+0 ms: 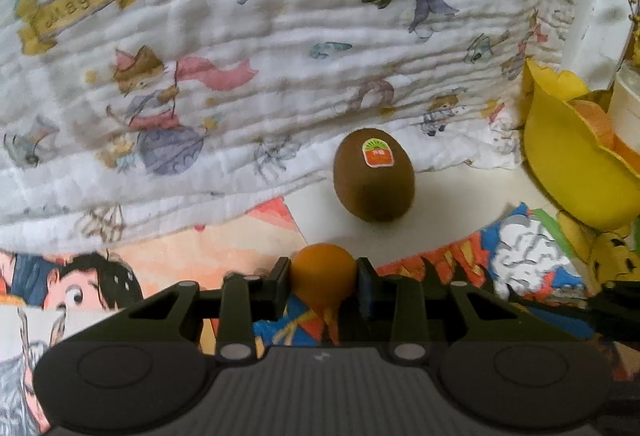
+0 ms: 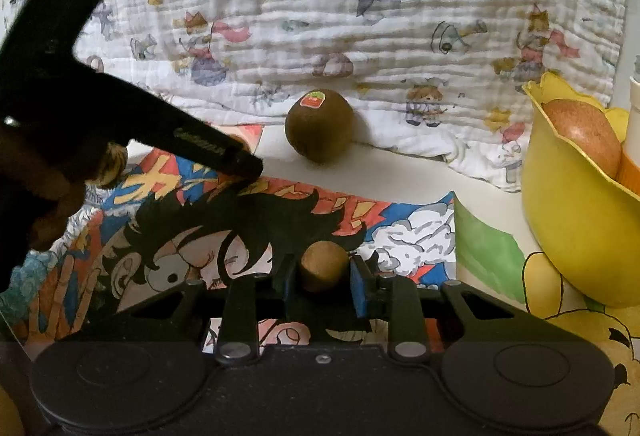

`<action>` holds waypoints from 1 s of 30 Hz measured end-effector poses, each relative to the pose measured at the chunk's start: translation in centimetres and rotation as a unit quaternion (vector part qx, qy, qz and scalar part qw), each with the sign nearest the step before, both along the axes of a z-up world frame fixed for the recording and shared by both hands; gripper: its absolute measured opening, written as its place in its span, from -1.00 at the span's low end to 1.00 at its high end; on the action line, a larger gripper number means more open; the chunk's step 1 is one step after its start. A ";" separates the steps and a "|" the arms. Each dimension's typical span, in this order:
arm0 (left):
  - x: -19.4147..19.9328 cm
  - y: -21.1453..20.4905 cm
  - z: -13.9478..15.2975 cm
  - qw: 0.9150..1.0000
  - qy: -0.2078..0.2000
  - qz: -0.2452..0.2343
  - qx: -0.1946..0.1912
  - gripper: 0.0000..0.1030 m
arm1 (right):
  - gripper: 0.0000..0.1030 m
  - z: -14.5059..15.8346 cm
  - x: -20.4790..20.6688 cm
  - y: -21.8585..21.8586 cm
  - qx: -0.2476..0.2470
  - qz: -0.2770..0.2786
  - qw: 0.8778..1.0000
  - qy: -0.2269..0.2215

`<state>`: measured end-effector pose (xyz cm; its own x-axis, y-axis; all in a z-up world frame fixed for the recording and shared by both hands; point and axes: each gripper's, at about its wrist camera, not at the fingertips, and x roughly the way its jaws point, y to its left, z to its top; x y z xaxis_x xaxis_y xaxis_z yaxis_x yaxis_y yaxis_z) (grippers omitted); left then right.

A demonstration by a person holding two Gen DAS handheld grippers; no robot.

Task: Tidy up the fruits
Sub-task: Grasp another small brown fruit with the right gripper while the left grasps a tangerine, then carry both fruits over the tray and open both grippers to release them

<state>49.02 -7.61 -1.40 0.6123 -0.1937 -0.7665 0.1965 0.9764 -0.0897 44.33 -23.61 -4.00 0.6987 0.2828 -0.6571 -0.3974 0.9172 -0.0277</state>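
Note:
My left gripper is shut on a small orange fruit, held just above the cartoon mat. A brown kiwi with a sticker lies on the white table beyond it; it also shows in the right wrist view. My right gripper is shut on a small brown fruit. A yellow bowl stands at the right with fruit inside; in the right wrist view the bowl holds a reddish-brown pear-like fruit. The left gripper's dark body fills the right view's left side.
A white printed cloth hangs behind the table as a backdrop. Colourful cartoon mats cover the table's front. A white cylinder stands behind the bowl at the far right.

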 end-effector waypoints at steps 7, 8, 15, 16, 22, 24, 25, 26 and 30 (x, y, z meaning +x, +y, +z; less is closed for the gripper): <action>-3.4 0.5 2.5 1.000 -0.001 -0.014 -0.019 -0.28 | -0.43 1.7 -2.8 -0.3 0.018 0.011 1.000 -0.016; -4.0 0.7 2.8 1.000 0.003 -0.013 -0.026 -0.28 | -0.43 2.0 -3.4 -0.4 0.021 0.014 1.000 -0.019; -9.2 1.8 4.4 0.998 0.015 -0.008 -0.063 -0.28 | -0.43 4.4 -8.8 -1.2 0.027 0.030 0.999 -0.037; -10.0 1.9 4.5 0.998 0.014 -0.009 -0.066 -0.28 | -0.43 4.6 -9.6 -1.3 0.028 0.033 0.998 -0.038; -15.4 1.3 5.0 0.997 0.005 -0.025 -0.076 -0.28 | -0.43 5.3 -14.8 -2.5 0.032 0.050 0.997 -0.038; -17.2 0.9 5.2 0.996 -0.002 -0.035 -0.079 -0.28 | -0.43 5.5 -16.3 -2.7 0.030 0.059 0.997 -0.038; -18.1 0.6 5.3 0.996 -0.004 -0.041 -0.082 -0.28 | -0.43 5.5 -17.2 -2.8 0.026 0.063 0.997 -0.038; -18.7 0.4 5.4 0.995 -0.005 -0.046 -0.085 -0.28 | -0.43 5.5 -17.8 -2.9 0.023 0.066 0.997 -0.039; -21.2 -0.4 5.2 0.994 -0.006 -0.062 -0.089 -0.28 | -0.43 5.5 -20.3 -3.3 0.012 0.076 0.996 -0.034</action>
